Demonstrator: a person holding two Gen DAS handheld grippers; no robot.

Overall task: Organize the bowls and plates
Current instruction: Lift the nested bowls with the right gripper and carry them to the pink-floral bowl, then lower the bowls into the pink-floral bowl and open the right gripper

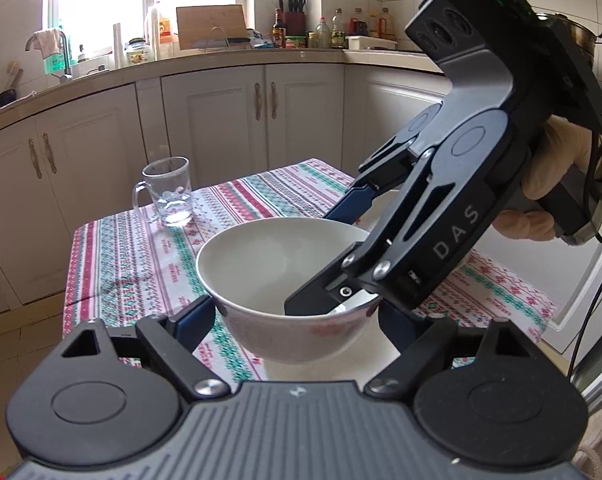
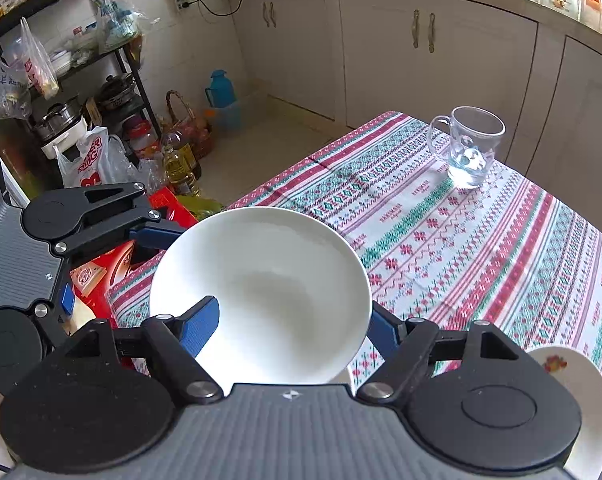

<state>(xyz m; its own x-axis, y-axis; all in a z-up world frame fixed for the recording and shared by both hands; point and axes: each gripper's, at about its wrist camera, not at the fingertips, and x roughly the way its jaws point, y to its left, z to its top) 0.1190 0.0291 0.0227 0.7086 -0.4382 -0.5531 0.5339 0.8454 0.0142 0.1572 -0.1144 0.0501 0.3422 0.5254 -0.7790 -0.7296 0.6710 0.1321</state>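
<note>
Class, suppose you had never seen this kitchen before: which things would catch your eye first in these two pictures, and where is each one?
First, the white bowl at the centre, held above the near end of the patterned tablecloth with both grippers at it: the right gripper has one finger inside its rim, and the left gripper has its fingers either side of the bowl. Next, the glass mug, standing alone at the table's far end.

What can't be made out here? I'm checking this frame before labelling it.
- Left wrist view: the right gripper covers part of the bowl; its outer finger is hidden.
- Right wrist view: the plate is cut off by the gripper body and the edge.
- Both views: the bowl hides what lies beneath it.
</note>
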